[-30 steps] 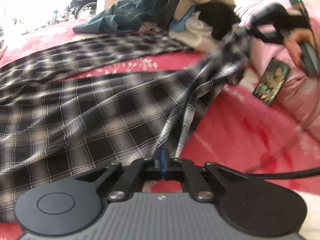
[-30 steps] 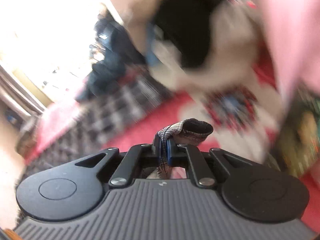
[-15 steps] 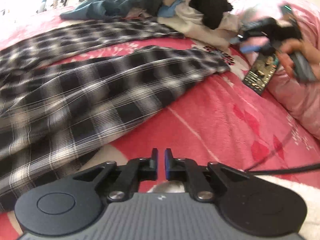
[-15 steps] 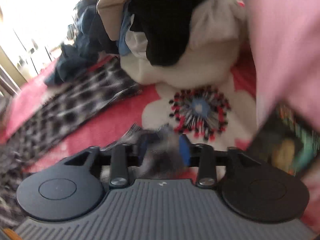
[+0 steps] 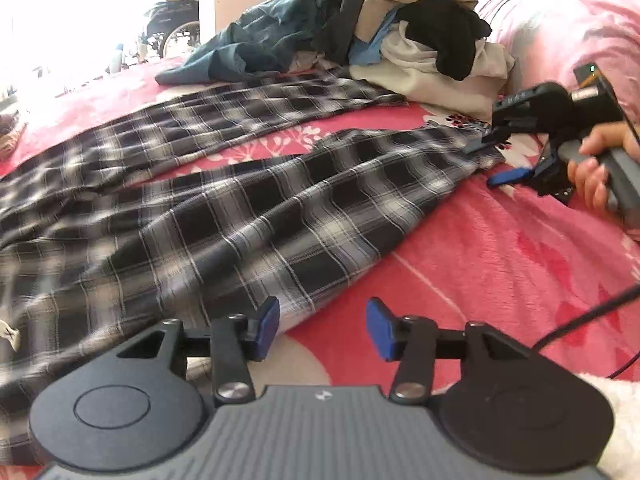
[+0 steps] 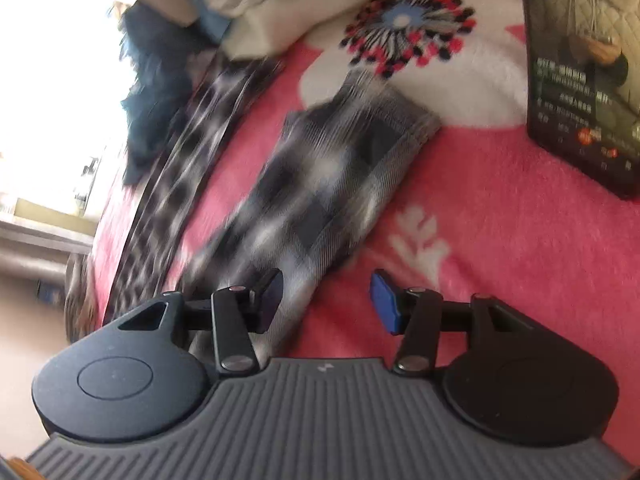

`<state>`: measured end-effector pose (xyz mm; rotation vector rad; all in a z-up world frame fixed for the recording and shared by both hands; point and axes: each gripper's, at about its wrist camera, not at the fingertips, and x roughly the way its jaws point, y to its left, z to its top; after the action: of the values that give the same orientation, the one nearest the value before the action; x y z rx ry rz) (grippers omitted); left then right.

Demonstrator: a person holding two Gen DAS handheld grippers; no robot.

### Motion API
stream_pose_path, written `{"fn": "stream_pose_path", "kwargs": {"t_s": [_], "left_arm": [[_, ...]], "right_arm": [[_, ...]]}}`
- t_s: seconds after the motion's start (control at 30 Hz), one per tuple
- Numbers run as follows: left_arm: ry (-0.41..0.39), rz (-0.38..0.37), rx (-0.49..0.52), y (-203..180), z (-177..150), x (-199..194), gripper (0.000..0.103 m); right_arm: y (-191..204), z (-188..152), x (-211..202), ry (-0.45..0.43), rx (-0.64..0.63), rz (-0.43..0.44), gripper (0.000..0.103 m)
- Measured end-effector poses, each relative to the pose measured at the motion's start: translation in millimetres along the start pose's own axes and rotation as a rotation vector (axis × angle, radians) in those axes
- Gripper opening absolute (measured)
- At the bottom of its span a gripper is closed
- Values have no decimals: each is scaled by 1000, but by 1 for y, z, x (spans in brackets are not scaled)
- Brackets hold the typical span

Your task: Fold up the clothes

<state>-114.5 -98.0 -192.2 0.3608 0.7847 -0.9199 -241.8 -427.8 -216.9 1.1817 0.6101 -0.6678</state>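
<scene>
With the left gripper (image 5: pixel 322 328) just spread and empty and the right gripper (image 6: pixel 326 300) parted over a released leg end, the plaid trousers (image 5: pixel 248 208) sprawl across the frame's centre-left on the pink blanket (image 5: pixel 480 264), where uneven legs risk a crooked fold.

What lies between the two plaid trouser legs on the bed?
In the left wrist view, only a bare strip of the pink floral blanket separates the near plaid trouser leg from the far plaid trouser leg.
</scene>
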Motion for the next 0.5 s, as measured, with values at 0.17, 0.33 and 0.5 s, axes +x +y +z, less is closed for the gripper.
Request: {"fn": "stream_pose_path", "kwargs": {"t_s": [0.17, 0.33, 0.5], "left_arm": [[6, -4, 9, 5, 2, 11, 53], [5, 7, 104, -1, 2, 25, 44], [0, 19, 98, 10, 12, 38, 3]], "right_arm": [[7, 9, 4, 35, 18, -20, 48], [6, 7, 21, 49, 36, -3, 23], [46, 22, 23, 4, -82, 76, 4]]}}
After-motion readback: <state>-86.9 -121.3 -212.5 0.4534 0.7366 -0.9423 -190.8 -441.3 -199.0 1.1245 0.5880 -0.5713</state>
